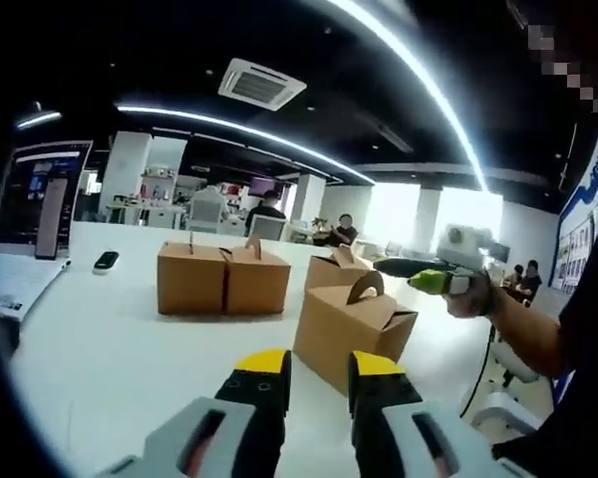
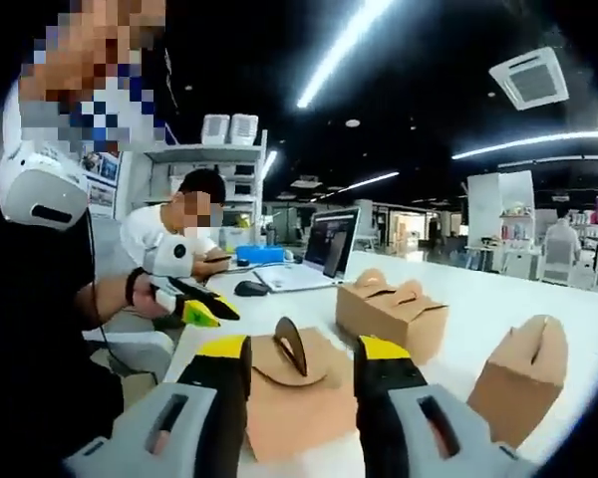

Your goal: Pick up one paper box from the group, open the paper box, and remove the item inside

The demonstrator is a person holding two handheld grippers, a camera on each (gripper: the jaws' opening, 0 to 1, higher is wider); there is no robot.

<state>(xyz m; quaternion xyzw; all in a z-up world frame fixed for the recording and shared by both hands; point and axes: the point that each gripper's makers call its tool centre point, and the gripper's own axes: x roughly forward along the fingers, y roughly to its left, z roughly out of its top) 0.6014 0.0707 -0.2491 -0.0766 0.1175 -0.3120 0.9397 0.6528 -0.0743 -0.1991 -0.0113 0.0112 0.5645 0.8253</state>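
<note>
We see four paper boxes on the white bench (image 1: 100,358): a touching pair (image 1: 224,279) farther back, one (image 1: 337,267) behind, and the nearest box (image 1: 351,334) just ahead of the left tongs (image 1: 314,370), jaws apart, empty. Right tongs (image 2: 301,360) also parted w/ nothing gripped, a box (image 2: 294,393) between & beyond the tips. Laptop (image 2: 319,254) at the bench edge.

Long ceiling light strips (image 1: 279,134) glare above me, far windows (image 1: 429,214) blow out white, and fisheye bending softens everything near the edges.
</note>
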